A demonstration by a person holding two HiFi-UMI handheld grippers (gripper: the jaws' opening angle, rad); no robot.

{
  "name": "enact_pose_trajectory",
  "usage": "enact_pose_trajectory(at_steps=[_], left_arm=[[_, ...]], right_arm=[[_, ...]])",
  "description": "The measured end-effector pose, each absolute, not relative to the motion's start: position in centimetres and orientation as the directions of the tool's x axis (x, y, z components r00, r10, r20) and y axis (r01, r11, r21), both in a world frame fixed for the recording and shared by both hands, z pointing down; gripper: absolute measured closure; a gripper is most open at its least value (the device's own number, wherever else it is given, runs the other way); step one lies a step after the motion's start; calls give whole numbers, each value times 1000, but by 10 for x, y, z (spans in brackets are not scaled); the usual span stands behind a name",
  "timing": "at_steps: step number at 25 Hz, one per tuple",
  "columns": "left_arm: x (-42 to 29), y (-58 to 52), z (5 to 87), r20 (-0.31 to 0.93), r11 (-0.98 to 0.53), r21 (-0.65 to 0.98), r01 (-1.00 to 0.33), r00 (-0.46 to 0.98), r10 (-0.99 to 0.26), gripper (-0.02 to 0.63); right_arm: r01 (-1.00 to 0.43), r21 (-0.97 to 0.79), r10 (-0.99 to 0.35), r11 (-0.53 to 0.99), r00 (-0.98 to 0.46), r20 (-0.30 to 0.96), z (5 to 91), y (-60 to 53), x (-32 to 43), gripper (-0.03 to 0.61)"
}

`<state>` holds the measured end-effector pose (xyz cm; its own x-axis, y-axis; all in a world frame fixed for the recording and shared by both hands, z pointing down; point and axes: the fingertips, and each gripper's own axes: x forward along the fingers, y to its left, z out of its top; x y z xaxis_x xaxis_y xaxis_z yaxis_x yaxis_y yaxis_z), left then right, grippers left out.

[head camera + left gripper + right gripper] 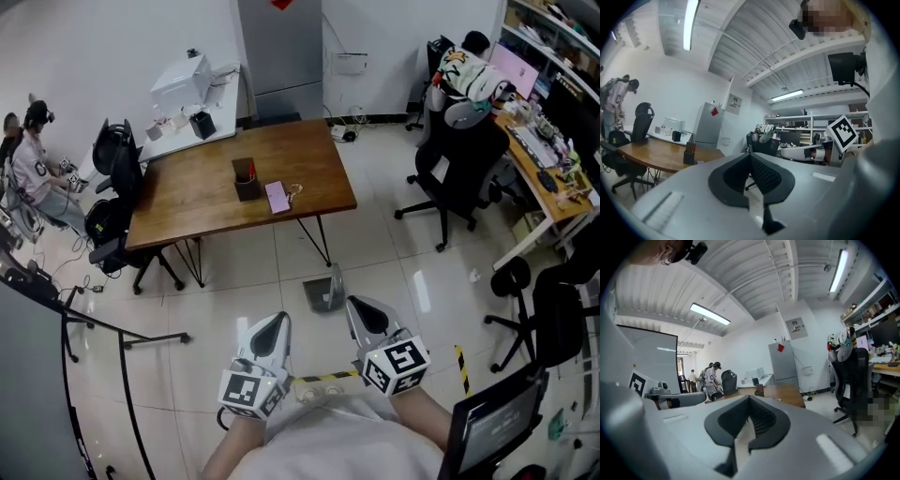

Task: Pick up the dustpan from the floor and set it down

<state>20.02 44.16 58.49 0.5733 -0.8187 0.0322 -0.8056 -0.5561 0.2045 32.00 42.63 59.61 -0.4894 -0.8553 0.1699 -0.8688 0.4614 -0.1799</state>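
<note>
A grey dustpan (325,292) lies on the tiled floor just in front of the wooden table's (206,192) near right leg. My left gripper (279,321) and right gripper (352,304) are held side by side above the floor, short of the dustpan, and neither touches it. Both point level across the room. In the left gripper view the left gripper (750,155) has its dark pads meeting with nothing between them. The right gripper (750,398) looks the same in its own view. The dustpan is hidden in both gripper views.
On the table stand a dark pen holder (247,179) and a pink notebook (277,197). Black office chairs (450,178) and a seated person are at the right desk. More chairs (117,225) stand at the left. A black rail (122,342) and a monitor (492,427) flank me.
</note>
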Motion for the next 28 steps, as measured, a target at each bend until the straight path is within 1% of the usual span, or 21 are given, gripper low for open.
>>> enact_pose_trajectory(at_steps=[4, 10, 17, 28], left_arm=[[189, 447, 577, 32, -551, 190, -813, 566, -824, 598], [185, 444, 569, -5, -549, 178, -817, 557, -831, 598], [174, 441, 560, -24, -543, 168, -823, 547, -837, 598], [181, 441, 554, -41, -545, 156, -824, 546, -837, 598]], right_arm=[[-865, -167, -852, 473, -497, 164, 589, 431, 306, 577], [-860, -149, -854, 488, -505, 122, 572, 432, 305, 577], [-863, -142, -856, 484, -501, 126, 569, 427, 297, 577], [-855, -114, -847, 506, -517, 123, 568, 423, 298, 577]])
